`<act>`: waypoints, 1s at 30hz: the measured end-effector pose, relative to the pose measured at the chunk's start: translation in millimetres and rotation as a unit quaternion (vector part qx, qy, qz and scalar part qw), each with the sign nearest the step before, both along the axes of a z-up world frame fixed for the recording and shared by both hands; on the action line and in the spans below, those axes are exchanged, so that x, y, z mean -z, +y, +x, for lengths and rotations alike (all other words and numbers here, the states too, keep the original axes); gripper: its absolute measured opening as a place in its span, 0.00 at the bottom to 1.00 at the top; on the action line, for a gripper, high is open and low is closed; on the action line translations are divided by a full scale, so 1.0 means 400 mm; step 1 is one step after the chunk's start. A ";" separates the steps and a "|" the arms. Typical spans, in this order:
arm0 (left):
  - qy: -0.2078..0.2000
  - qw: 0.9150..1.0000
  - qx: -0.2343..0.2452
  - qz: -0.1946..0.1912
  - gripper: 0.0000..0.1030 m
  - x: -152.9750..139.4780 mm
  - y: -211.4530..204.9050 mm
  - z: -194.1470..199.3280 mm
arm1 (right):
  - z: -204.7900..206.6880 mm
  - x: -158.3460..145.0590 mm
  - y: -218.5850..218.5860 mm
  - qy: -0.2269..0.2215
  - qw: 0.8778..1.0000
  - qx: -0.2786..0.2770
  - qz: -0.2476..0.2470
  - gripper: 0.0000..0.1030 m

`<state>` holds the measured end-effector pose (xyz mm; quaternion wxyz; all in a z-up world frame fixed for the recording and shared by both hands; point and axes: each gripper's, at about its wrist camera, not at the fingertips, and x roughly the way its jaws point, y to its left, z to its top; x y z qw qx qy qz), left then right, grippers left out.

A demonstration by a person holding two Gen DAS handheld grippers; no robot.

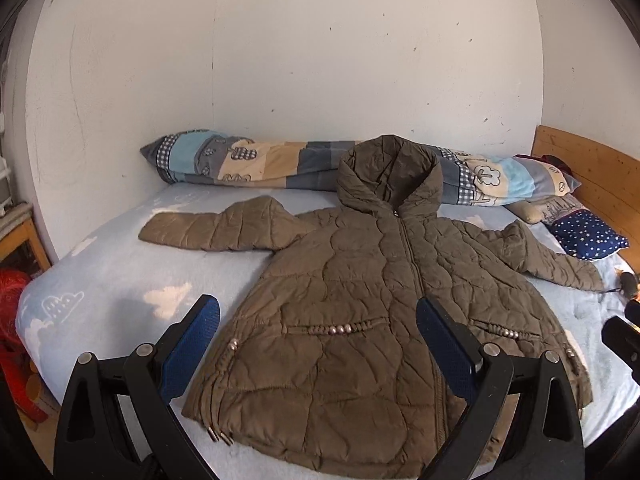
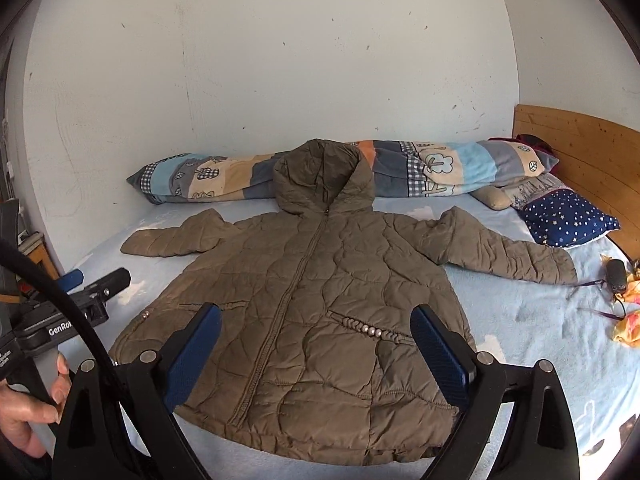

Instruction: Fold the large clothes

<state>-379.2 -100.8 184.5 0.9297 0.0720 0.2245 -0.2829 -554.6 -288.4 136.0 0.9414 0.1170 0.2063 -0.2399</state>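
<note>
While both tongs gape wide, the jacket (image 1: 360, 300) lies flat.
Left gripper (image 1: 318, 344) and right gripper (image 2: 316, 346) hide its hem at 6 o'clock.

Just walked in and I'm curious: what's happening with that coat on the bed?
A person holds a two-finger gripper in each hand over a brown quilted coat spread flat, zipped, sleeves out, on the bed. The left gripper and the right gripper are both open and hold nothing. The folding has not yet begun.
</note>
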 end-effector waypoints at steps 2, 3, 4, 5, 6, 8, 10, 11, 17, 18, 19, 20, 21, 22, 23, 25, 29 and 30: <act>-0.001 1.000 -0.003 0.016 0.95 0.028 -0.019 0.004 | 0.009 0.034 -0.017 0.011 1.000 0.002 0.027 0.95; 0.010 1.000 0.000 0.022 0.95 0.048 -0.023 0.003 | 0.019 0.049 -0.027 0.023 0.999 0.002 0.046 0.95; 0.025 0.999 0.004 0.029 0.95 0.069 -0.028 0.003 | 0.028 0.062 -0.037 0.033 0.997 0.002 0.066 0.95; 0.043 0.998 0.011 0.035 0.95 0.087 -0.033 0.003 | 0.034 0.075 -0.042 0.040 0.996 0.001 0.078 0.95; 0.061 0.997 0.022 0.043 0.95 0.102 -0.041 0.005 | 0.039 0.085 -0.044 0.048 0.995 0.004 0.082 0.95; 0.067 0.996 0.029 0.054 0.95 0.118 -0.048 -0.001 | 0.048 0.097 -0.043 0.064 0.995 0.013 0.079 0.95; 0.061 0.996 0.032 0.058 0.95 0.119 -0.052 -0.004 | 0.055 0.101 -0.042 0.074 0.995 0.024 0.070 0.95; 0.059 0.996 0.031 0.058 0.95 0.121 -0.051 -0.006 | 0.059 0.102 -0.041 0.079 0.994 0.029 0.065 0.95; 0.069 0.995 0.027 0.062 0.95 0.132 -0.055 -0.007 | 0.073 0.112 -0.032 0.106 0.993 0.043 0.038 0.95; 0.067 0.995 0.027 0.064 0.95 0.132 -0.057 -0.007 | 0.073 0.113 -0.030 0.110 0.992 0.045 0.033 0.95; 0.064 0.995 0.026 0.066 0.95 0.133 -0.057 -0.009 | 0.073 0.113 -0.028 0.112 0.992 0.047 0.030 0.95; 0.061 0.996 0.026 0.067 0.95 0.134 -0.058 -0.011 | 0.070 0.113 -0.028 0.112 0.992 0.048 0.028 0.95; 0.059 0.996 0.026 0.069 0.95 0.135 -0.060 -0.012 | 0.067 0.111 -0.029 0.111 0.992 0.049 0.027 0.95; 0.058 0.995 0.026 0.071 0.95 0.135 -0.061 -0.012 | 0.063 0.110 -0.029 0.110 0.992 0.052 0.025 0.95; 0.055 0.996 0.025 0.072 0.95 0.135 -0.062 -0.011 | 0.062 0.107 -0.030 0.110 0.992 0.056 0.023 0.95; 0.050 0.996 0.024 0.073 0.95 0.132 -0.063 -0.008 | 0.055 0.105 -0.036 0.109 0.992 0.062 0.022 0.95; 0.038 0.997 0.023 0.069 0.95 0.116 -0.074 0.005 | 0.045 0.105 -0.049 0.111 0.991 0.073 0.023 0.96; 0.037 0.997 0.023 0.066 0.95 0.112 -0.078 0.009 | 0.041 0.106 -0.051 0.111 0.991 0.076 0.022 0.96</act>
